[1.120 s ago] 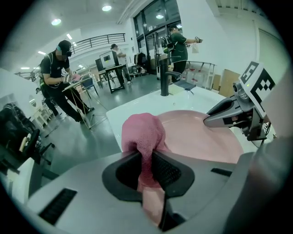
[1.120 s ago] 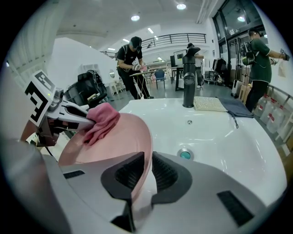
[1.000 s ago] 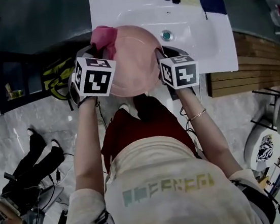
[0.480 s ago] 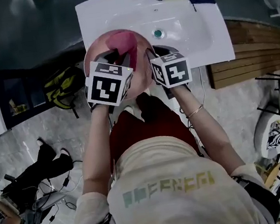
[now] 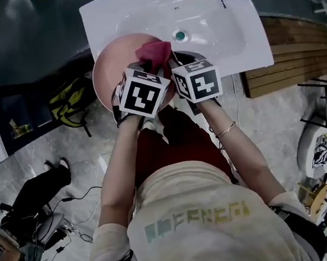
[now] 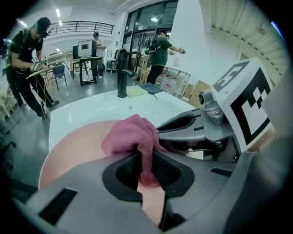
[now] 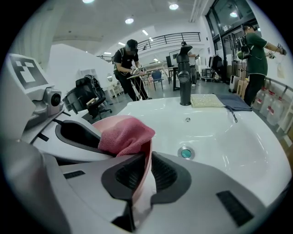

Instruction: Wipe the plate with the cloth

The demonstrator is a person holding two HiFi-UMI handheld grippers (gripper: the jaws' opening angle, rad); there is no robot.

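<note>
While the right gripper (image 7: 147, 161) pinches the plate (image 5: 112, 68), the left gripper (image 6: 145, 161), clamping the cloth (image 6: 132, 135), has swept rightward.

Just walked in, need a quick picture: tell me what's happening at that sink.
A person stands at the white sink with a gripper in each hand. The right gripper is clamped on the rim of the pink plate, holding it at the sink's near edge. The left gripper is shut on the pink cloth, which lies against the plate's face. Wiping looks under way.
</note>
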